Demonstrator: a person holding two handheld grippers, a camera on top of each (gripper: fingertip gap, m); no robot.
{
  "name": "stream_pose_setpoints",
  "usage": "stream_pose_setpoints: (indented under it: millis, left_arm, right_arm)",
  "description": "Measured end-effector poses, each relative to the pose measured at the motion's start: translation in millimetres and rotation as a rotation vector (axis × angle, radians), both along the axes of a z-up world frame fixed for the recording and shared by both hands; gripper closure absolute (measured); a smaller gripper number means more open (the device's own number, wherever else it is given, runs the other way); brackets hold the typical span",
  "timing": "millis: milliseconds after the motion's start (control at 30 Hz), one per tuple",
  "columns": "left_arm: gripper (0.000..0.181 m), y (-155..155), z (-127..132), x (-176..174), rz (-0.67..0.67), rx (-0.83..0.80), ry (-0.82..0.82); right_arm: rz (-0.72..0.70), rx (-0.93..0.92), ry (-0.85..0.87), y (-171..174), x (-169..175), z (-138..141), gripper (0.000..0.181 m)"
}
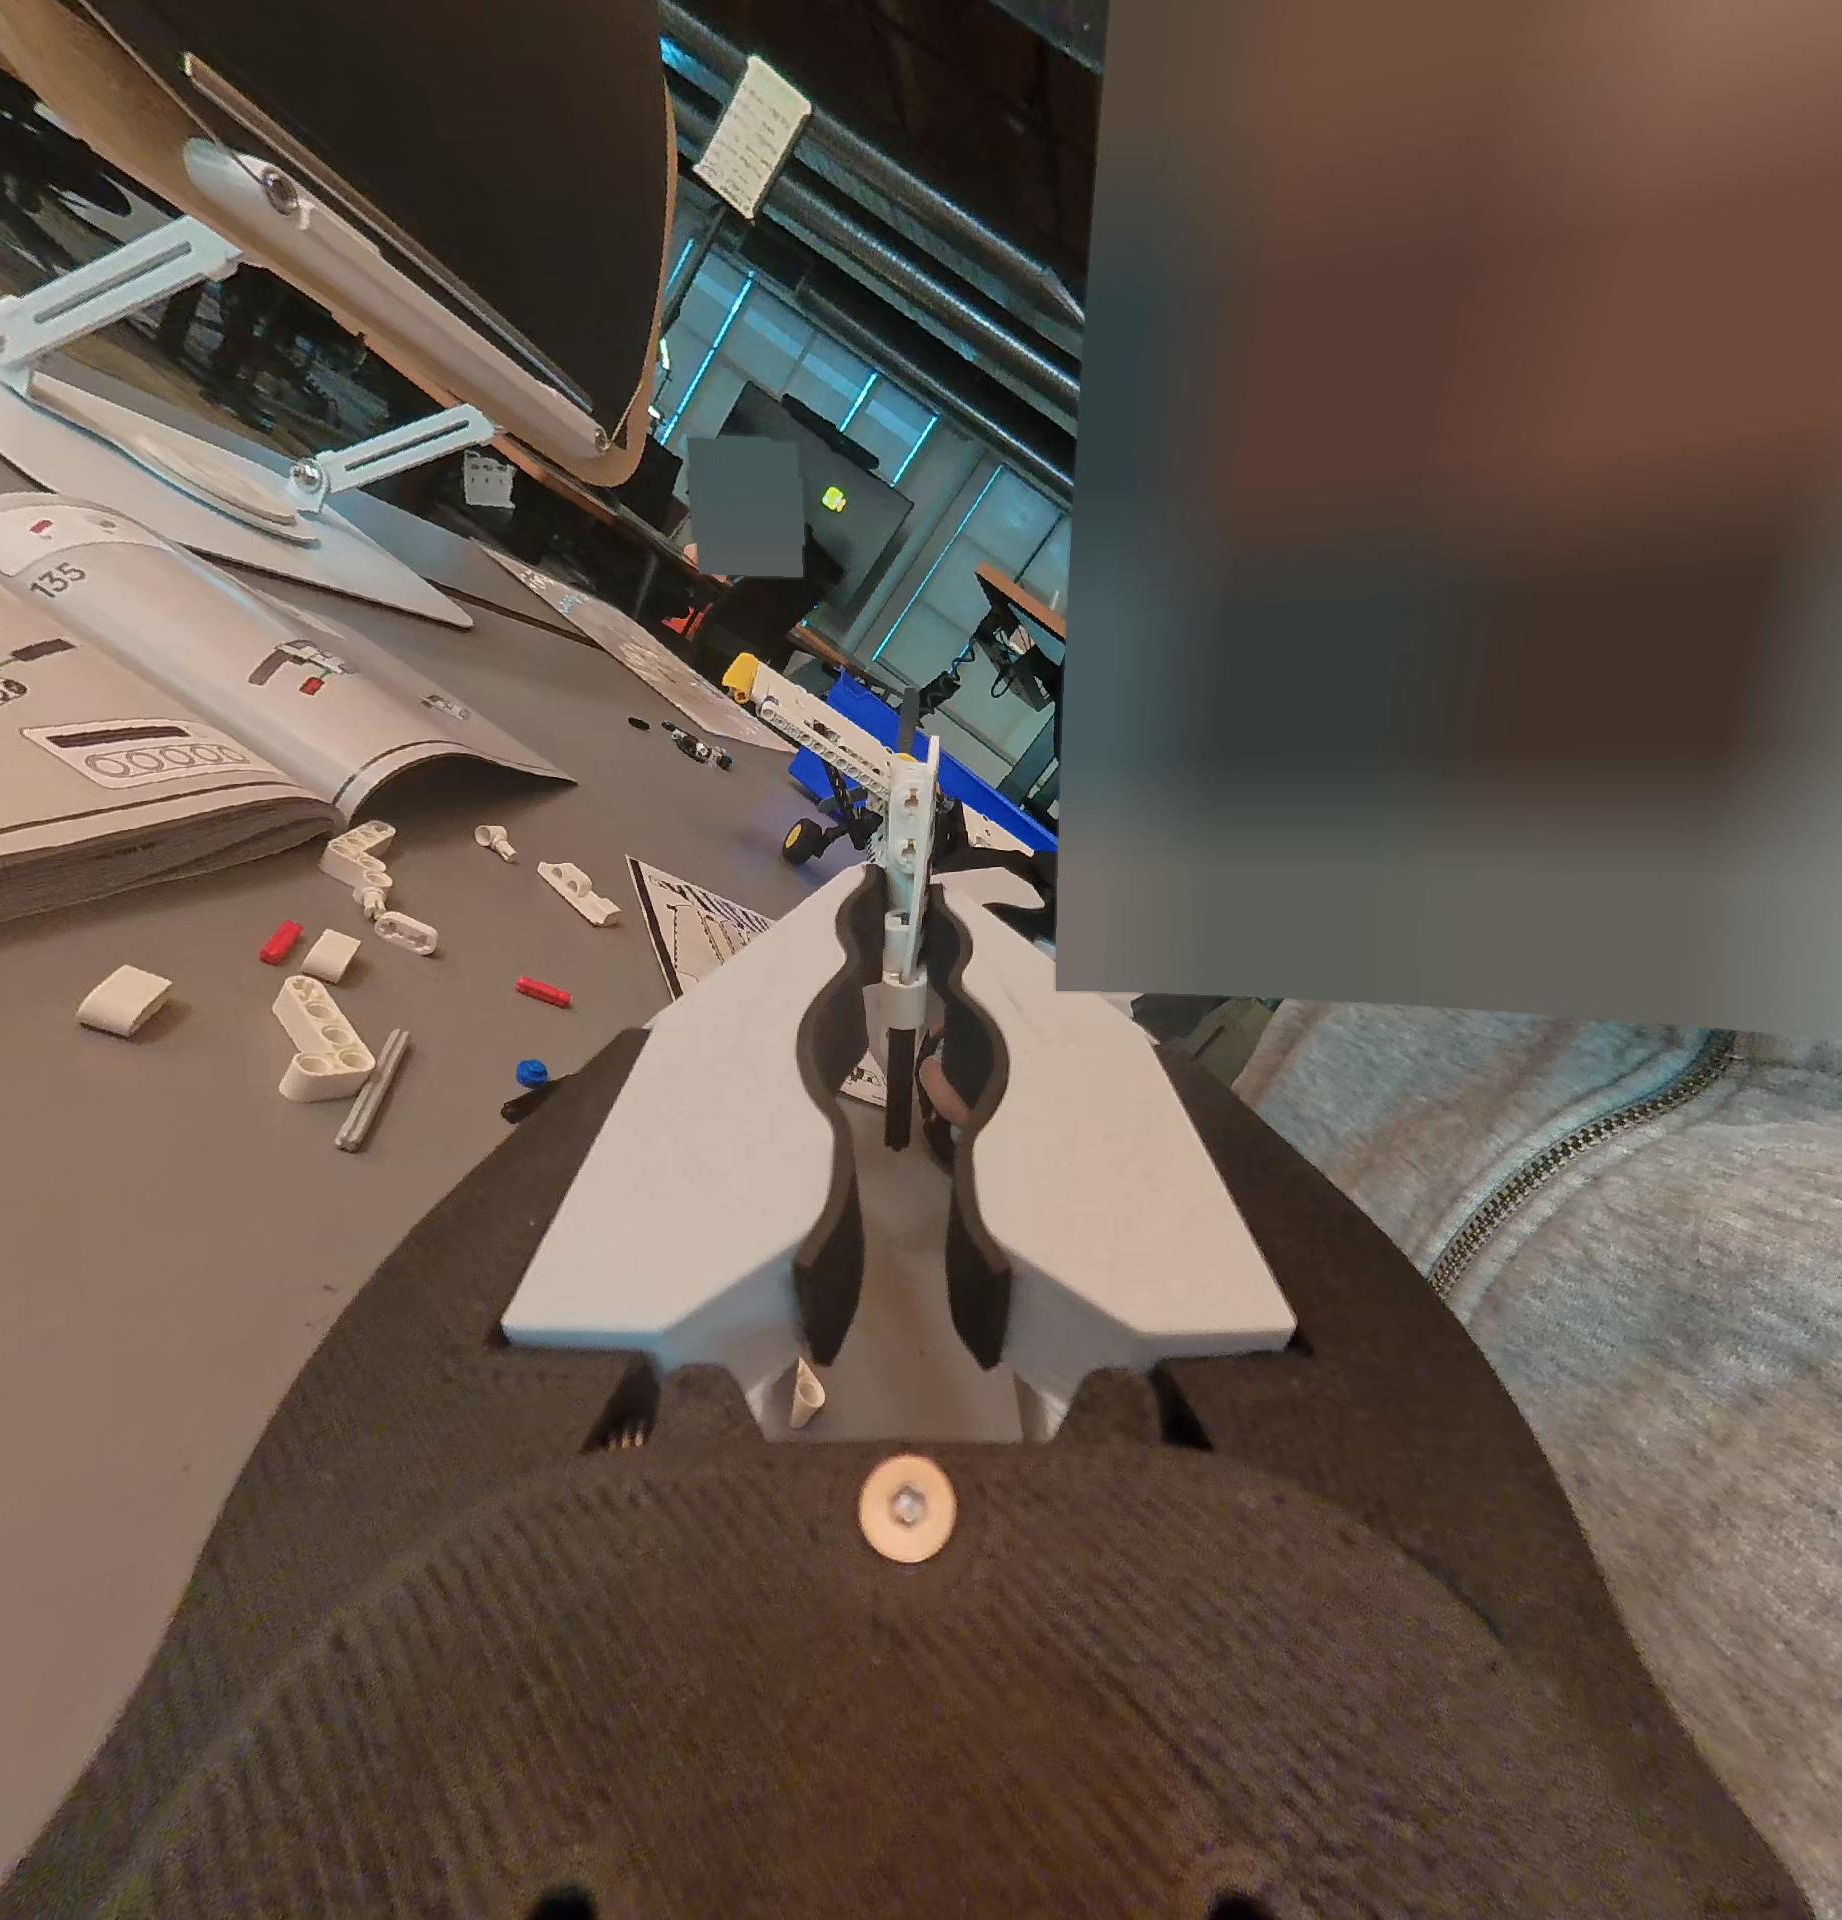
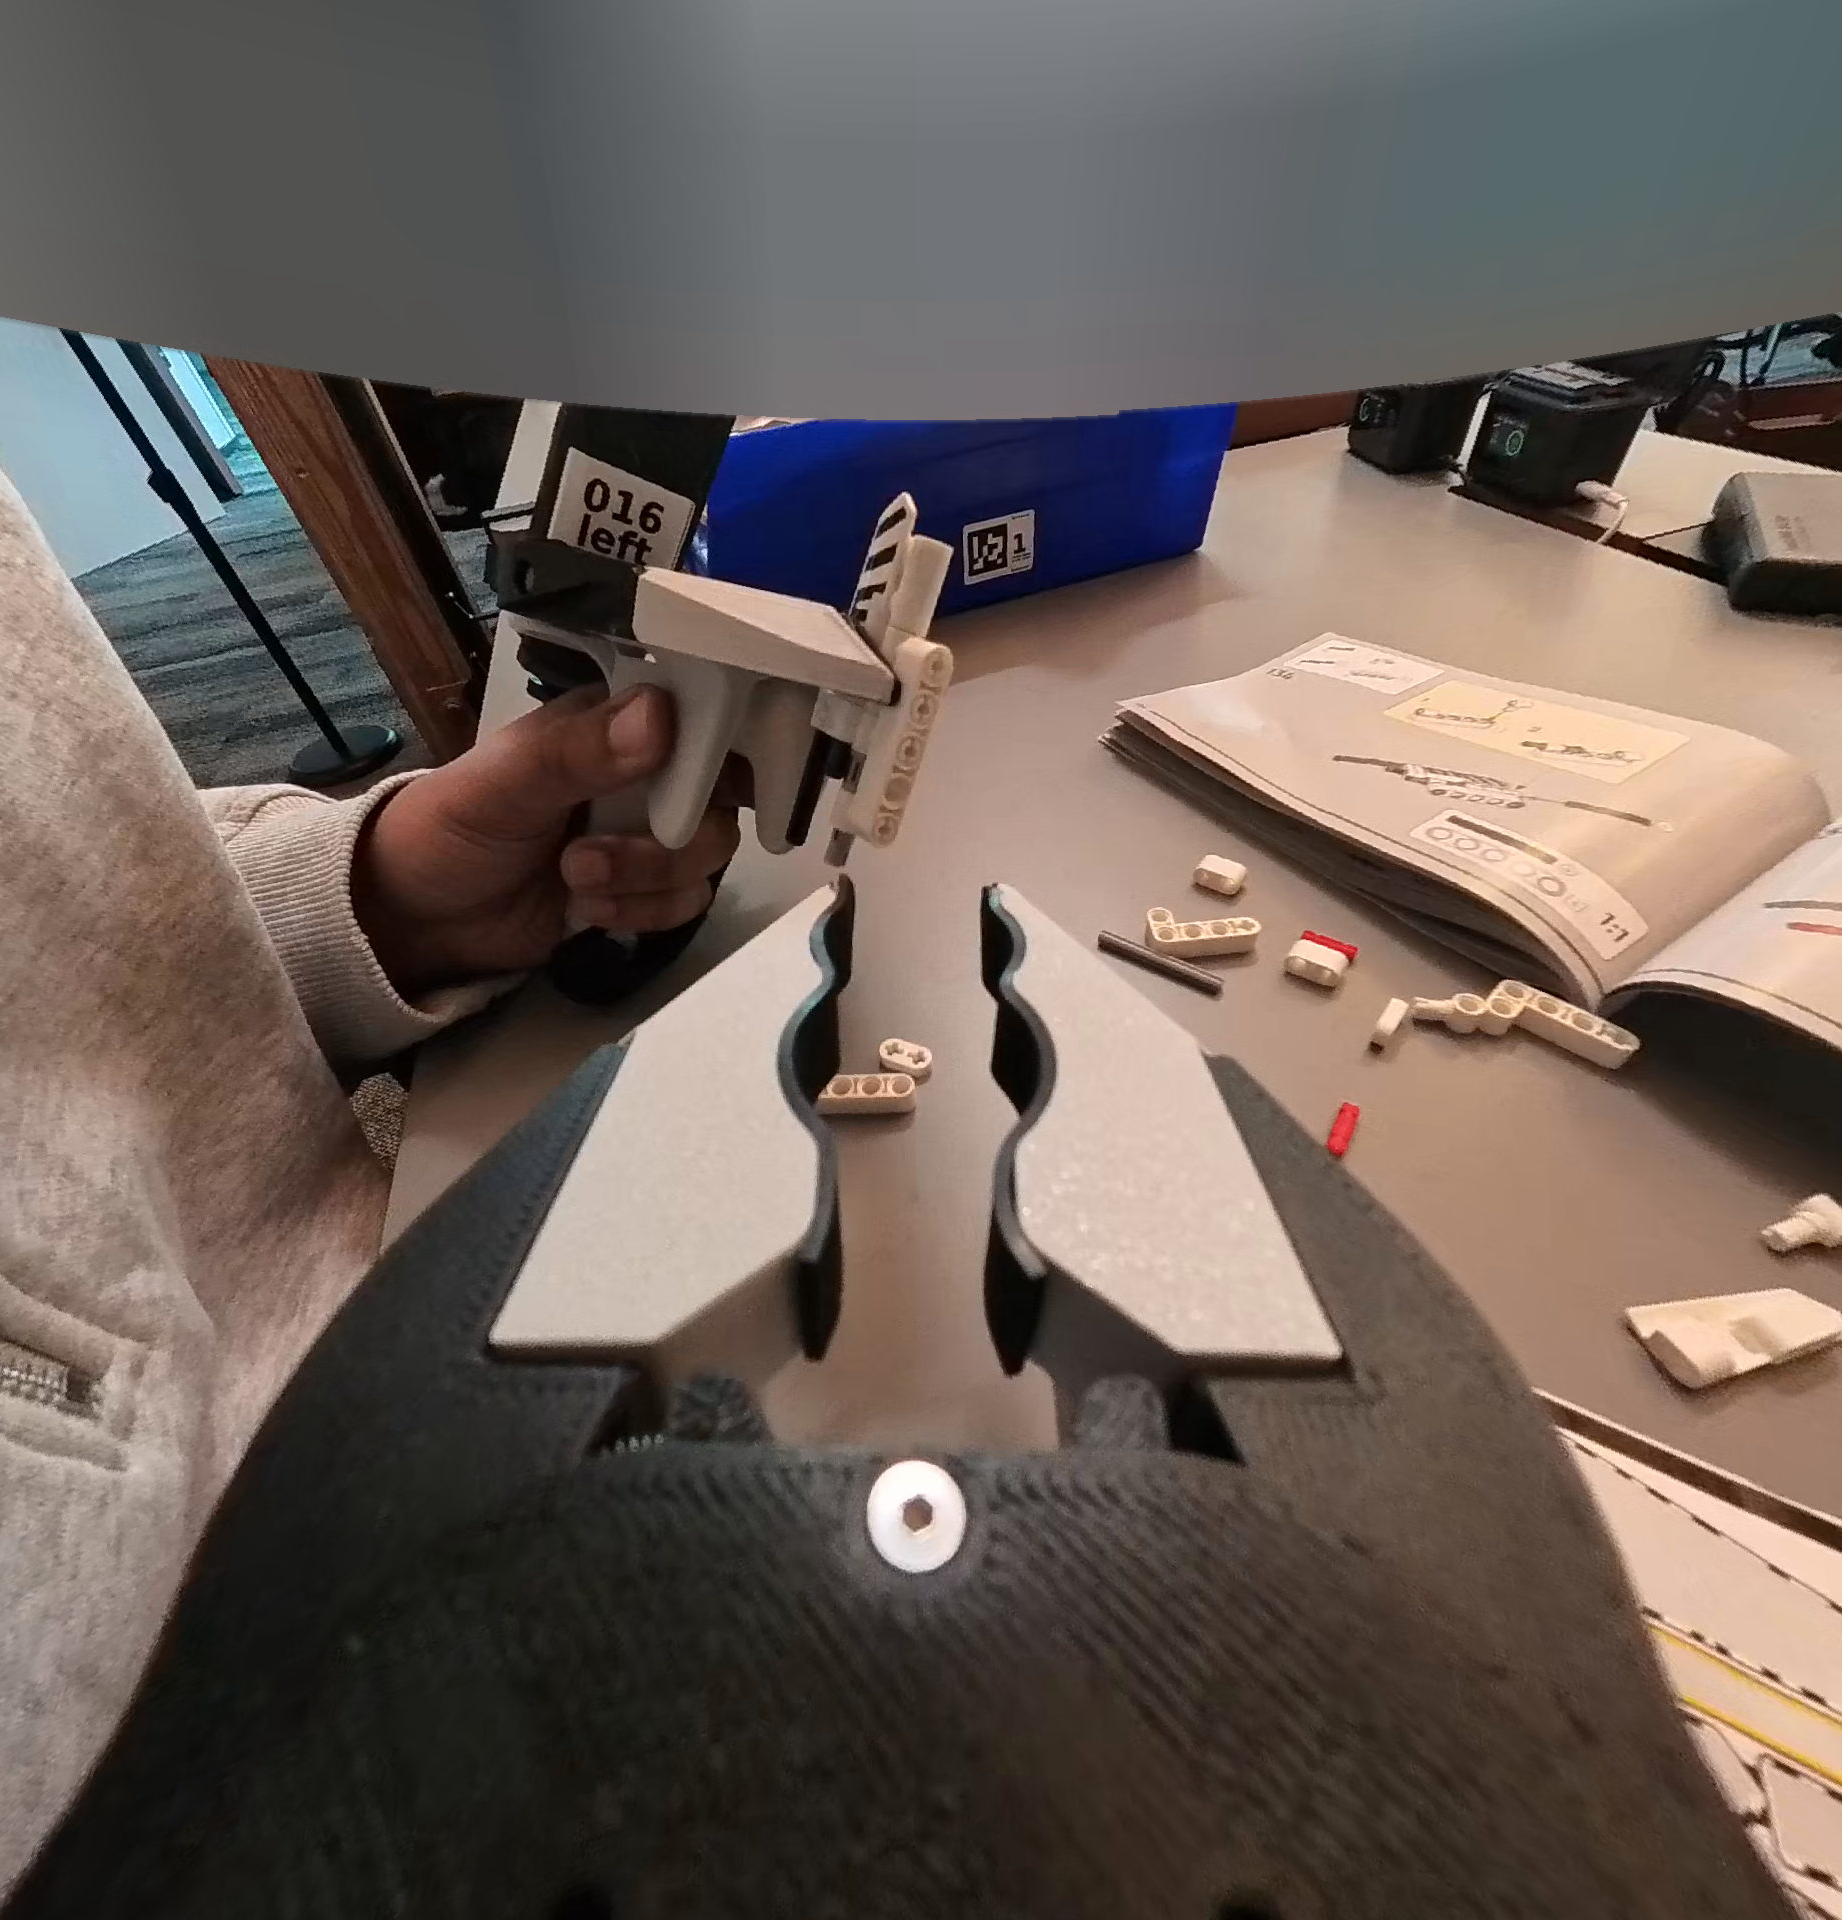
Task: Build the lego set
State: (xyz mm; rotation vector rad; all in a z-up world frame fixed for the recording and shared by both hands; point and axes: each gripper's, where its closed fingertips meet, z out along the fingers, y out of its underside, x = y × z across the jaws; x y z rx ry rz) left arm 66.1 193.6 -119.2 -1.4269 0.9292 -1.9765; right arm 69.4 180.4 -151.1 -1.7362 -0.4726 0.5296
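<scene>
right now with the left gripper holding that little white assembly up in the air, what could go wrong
1. The left gripper pinches the white beam-and-black-axle assembly only at its fingertips; a push from the open right gripper could twist it loose.
2. Small white beams lie on the grey table under the right gripper and could get knocked aside.

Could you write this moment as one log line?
left tongs: shut on white lego assembly, raised | right tongs: open, empty | loose pieces, open manual: on table

White beams [image 2: 1203, 932], red pins [image 2: 1342, 1128] and a black axle [image 2: 1159, 961] lie on the grey table [image 2: 1519, 1174] near a blue bin [image 2: 958, 499].
</scene>
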Motion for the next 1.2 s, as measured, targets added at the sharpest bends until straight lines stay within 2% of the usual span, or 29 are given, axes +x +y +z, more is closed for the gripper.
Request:
stream_pose_setpoints:
  millis: [33,1200]
  left_arm:
    - [0.176,0.5,-0.2,0.5,-0.001,-0.001,0.000]
    - [0.176,-1.2,-3.7,3.3,-0.013,-0.010,0.021]
  right_arm:
    - [0.000,0.000,0.000,-0.1,0.0,0.1,0.158]
    - [0.004,0.013,-0.014,-2.3,-1.5,1.5,0.158]
